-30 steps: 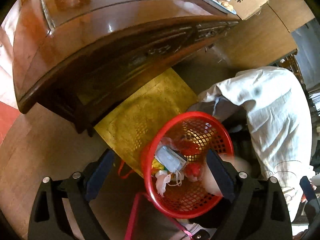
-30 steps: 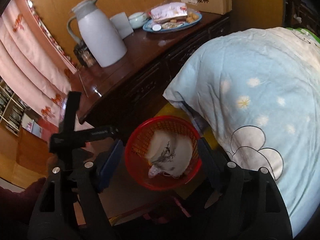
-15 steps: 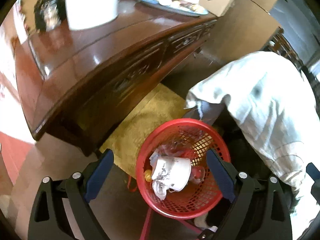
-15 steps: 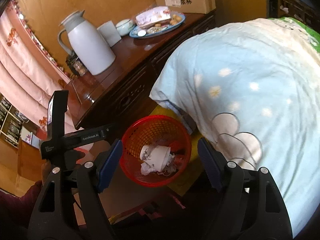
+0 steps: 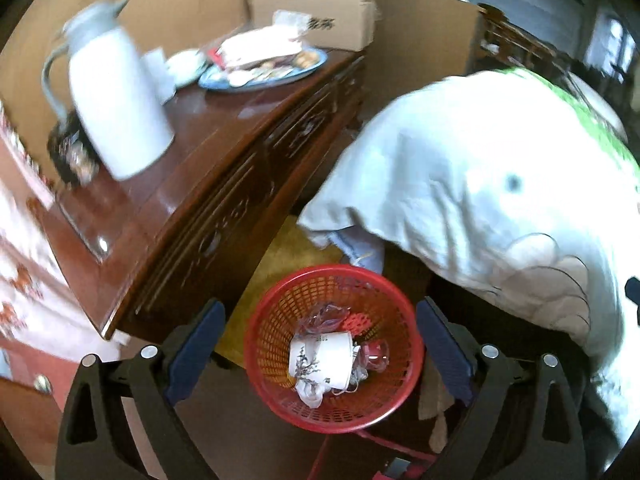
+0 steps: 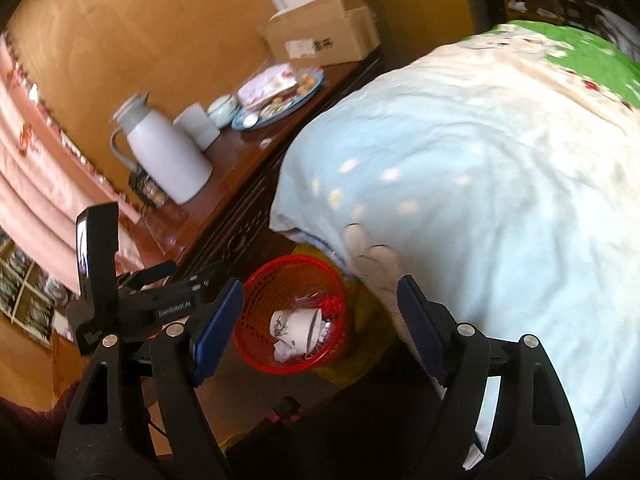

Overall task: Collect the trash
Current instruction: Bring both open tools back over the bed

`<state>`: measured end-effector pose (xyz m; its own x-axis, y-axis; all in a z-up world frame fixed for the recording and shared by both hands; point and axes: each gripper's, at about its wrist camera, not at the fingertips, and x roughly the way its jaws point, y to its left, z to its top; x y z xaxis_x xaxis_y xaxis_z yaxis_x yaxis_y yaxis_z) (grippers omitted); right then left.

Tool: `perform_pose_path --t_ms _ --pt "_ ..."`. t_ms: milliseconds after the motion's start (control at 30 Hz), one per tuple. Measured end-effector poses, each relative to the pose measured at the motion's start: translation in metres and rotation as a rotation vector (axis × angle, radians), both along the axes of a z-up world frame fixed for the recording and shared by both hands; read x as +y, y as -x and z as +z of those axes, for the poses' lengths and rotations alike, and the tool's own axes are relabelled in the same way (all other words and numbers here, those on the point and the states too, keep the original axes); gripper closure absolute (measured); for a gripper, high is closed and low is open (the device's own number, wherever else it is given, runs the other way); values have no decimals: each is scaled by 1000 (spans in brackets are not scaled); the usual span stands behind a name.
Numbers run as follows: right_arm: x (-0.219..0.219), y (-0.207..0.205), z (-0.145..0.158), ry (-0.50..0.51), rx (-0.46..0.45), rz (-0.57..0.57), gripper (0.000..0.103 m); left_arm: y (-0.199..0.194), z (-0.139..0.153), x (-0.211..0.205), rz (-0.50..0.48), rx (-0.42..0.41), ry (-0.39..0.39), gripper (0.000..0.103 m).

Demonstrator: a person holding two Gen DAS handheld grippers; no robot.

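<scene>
Both claws hanging empty over the trash basket

The left claw (image 5: 318,354) and right claw (image 6: 320,320) are gaping wide, gripping nothing; below, the round red plastic mesh basket (image 5: 264,356) is holding a crumpled white paper cup (image 5: 324,358), seemingly dropped in as collected trash.

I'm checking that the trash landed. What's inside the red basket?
In the red basket: a white paper cup on its side, crumpled paper, clear plastic wrap and red bits. Whatever lies under the cup is hidden.
</scene>
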<state>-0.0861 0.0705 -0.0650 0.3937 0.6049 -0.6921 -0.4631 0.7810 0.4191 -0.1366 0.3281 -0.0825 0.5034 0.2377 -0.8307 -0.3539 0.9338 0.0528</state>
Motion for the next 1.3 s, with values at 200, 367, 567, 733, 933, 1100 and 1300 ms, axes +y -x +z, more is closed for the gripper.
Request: perform_pose_path --t_ms 200,367,567,733,933,1100,1300 --pt "-56 1 0 -26 -27 -115 26 -13 12 -60 -108 -12 -78 6" --pt "-113 0 -3 -51 -36 -236 26 -31 22 -115 -220 -30 -105 6" --pt "-183 0 -11 -30 -62 -417 23 -52 24 -182 -358 -36 -140 6" --pt "-244 -2 -18 19 -77 -576 23 -75 17 -231 -459 -20 -140 6" --pt "-306 -7 -20 107 -118 -764 22 -118 13 -288 -570 -8 -83 6" --pt "-334 -13 -34 78 -82 -837 21 -159 11 -338 -657 4 -34 6" --pt "-342 -18 -42 -12 -69 -840 18 -208 8 -393 -728 -21 -28 6"
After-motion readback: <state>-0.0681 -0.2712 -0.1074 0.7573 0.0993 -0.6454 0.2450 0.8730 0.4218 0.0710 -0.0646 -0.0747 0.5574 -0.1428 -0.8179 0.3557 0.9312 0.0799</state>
